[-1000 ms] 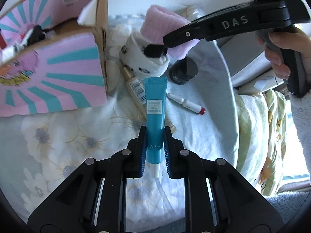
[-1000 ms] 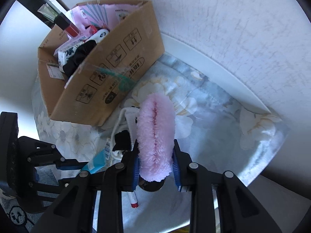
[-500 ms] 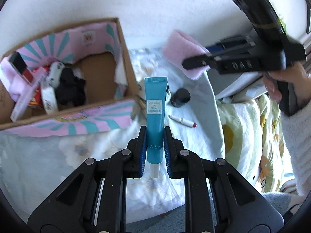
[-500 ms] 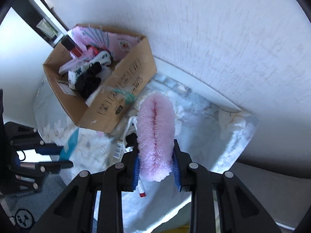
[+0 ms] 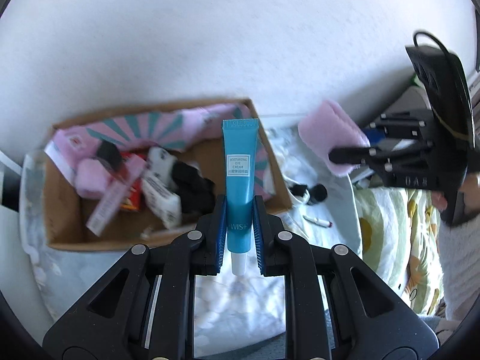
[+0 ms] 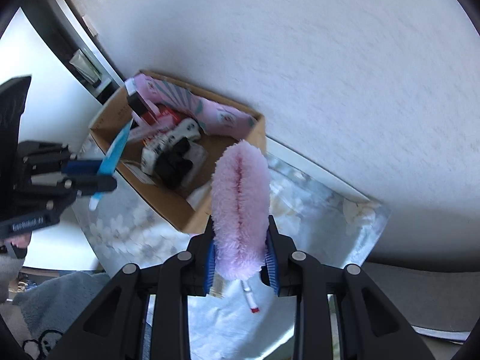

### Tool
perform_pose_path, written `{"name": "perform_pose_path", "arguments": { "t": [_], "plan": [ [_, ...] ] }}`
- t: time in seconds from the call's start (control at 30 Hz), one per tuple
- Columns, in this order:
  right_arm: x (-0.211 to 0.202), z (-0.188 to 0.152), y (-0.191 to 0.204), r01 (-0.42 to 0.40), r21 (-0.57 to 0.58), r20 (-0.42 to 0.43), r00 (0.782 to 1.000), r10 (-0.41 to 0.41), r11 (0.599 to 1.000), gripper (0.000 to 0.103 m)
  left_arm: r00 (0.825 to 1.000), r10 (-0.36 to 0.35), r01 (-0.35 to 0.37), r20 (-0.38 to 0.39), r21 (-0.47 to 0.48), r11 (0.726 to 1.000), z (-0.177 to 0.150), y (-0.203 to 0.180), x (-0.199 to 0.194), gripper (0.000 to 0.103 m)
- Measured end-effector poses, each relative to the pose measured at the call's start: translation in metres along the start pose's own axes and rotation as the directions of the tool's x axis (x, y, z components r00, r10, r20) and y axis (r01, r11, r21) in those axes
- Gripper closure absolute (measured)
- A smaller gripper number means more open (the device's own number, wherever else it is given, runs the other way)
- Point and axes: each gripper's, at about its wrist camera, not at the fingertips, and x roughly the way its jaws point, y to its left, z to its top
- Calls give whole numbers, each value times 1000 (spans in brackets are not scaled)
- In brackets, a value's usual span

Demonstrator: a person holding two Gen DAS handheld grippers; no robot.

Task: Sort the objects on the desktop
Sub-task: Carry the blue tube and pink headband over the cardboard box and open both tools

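Between the blue pads of the left tool [image 5: 238, 225]: one slim turquoise plastic eye-cream tube [image 5: 239, 177], clamped at its lower body, white cap toward the camera, crimped end out over the open brown cardboard box [image 5: 64, 210]. Handling: light, smooth, slightly squashy; hold at the stiffer shoulder near the cap to prevent slipping.

Right tool [image 6: 241, 258]: closed part-way on one fluffy pink folded cloth [image 6: 240, 201], pinched at its lower end, the rest standing free. Handling: very light, soft, compressible; snag-prone pile, no breakage risk.

Box contents: pink striped packaging, black and white fabric items, red carton, pink stick. Remaining on the floral blue cloth covering the tabletop [image 5: 240, 309]: small black jar [image 5: 318, 193], white pen with red tip [image 5: 318, 221].

Change from one second earlier: both tools have risen; the box interior, then mostly hidden, now lies open below the tube; grips unchanged.
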Motion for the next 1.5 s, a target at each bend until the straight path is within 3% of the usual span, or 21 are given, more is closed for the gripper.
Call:
{"name": "perform_pose_path", "arguments": {
  "t": [0.33,0.7,0.93,1.17,1.43,1.47,1.5],
  "plan": [
    [15,38,46,-4,-10,6,1000,4,1000,77,998,58,-58,9,42,997,29,55,-9,88],
    [54,64,77,-22,23,-38,999,23,999,77,999,27,-25,-44,45,999,42,102,7,89],
    [73,72,92,-33,34,-59,998,35,999,77,998,20,-16,-67,69,997,48,112,20,89],
    [86,75,95,-4,58,-78,997,8,998,77,996,77,-69,-52,129,989,51,112,29,88],
    [90,78,91,13,95,-80,997,-6,995,75,998,37,-30,-53,131,991,52,112,28,88],
    [90,80,91,11,104,-82,997,-3,995,69,998,23,-15,-51,135,991,52,110,26,82],
    [90,81,90,13,108,-84,996,-4,994,63,999,13,-7,-47,140,990,52,108,23,61]
  ]
}}
